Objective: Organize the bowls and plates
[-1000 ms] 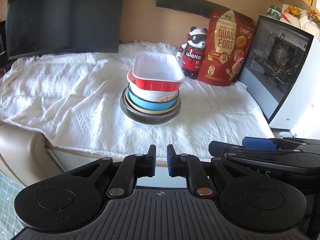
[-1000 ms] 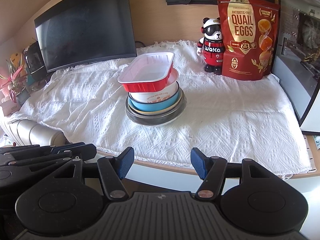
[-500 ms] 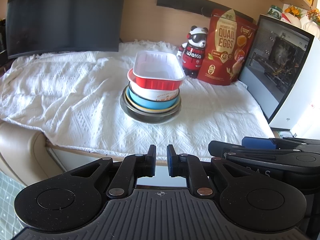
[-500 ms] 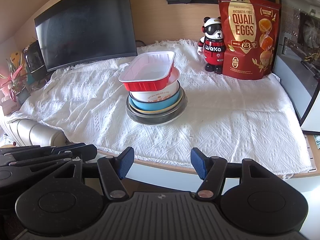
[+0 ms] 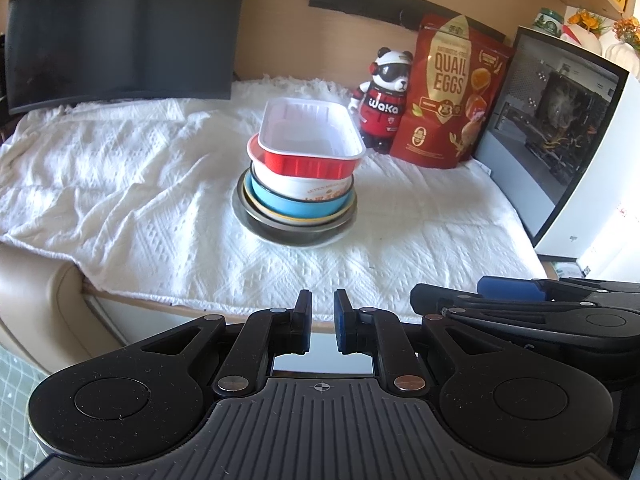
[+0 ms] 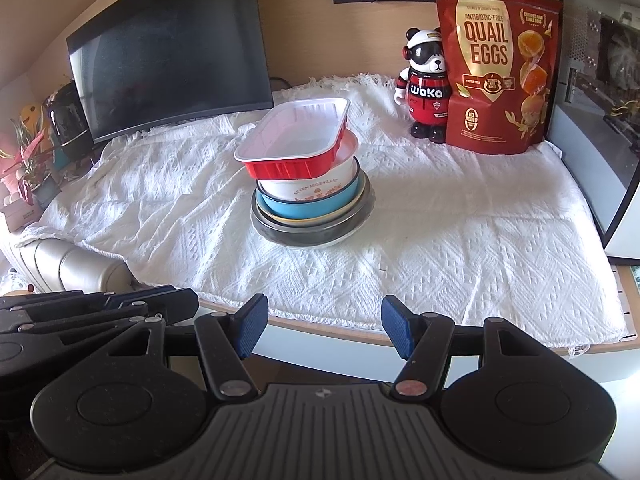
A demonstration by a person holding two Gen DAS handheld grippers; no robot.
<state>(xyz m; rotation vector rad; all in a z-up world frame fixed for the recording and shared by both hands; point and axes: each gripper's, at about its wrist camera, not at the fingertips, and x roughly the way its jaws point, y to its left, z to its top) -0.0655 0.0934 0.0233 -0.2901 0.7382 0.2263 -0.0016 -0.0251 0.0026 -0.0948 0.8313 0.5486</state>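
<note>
A stack of dishes stands mid-table on the white cloth [image 5: 120, 184]. On top sits a red foil tray [image 5: 310, 144] with a white inside, slightly askew. Under it nest a white bowl [image 5: 304, 186], a blue bowl [image 5: 296, 206], a yellow-rimmed plate and a metal bowl [image 5: 292, 232]. The right wrist view shows the same red tray [image 6: 294, 142] and metal bowl [image 6: 312, 234]. My left gripper [image 5: 322, 312] is shut and empty, hanging before the table's front edge. My right gripper [image 6: 323, 322] hangs open beside it, nothing between its blue pads [image 6: 252, 320]. Both are well short of the stack.
A dark monitor [image 6: 168, 48] stands at the back left. A panda figure [image 6: 424, 88] and a red quail-eggs bag [image 6: 498, 68] stand at the back right. A computer case [image 5: 560, 136] walls the right side. Plants [image 6: 28, 160] sit far left.
</note>
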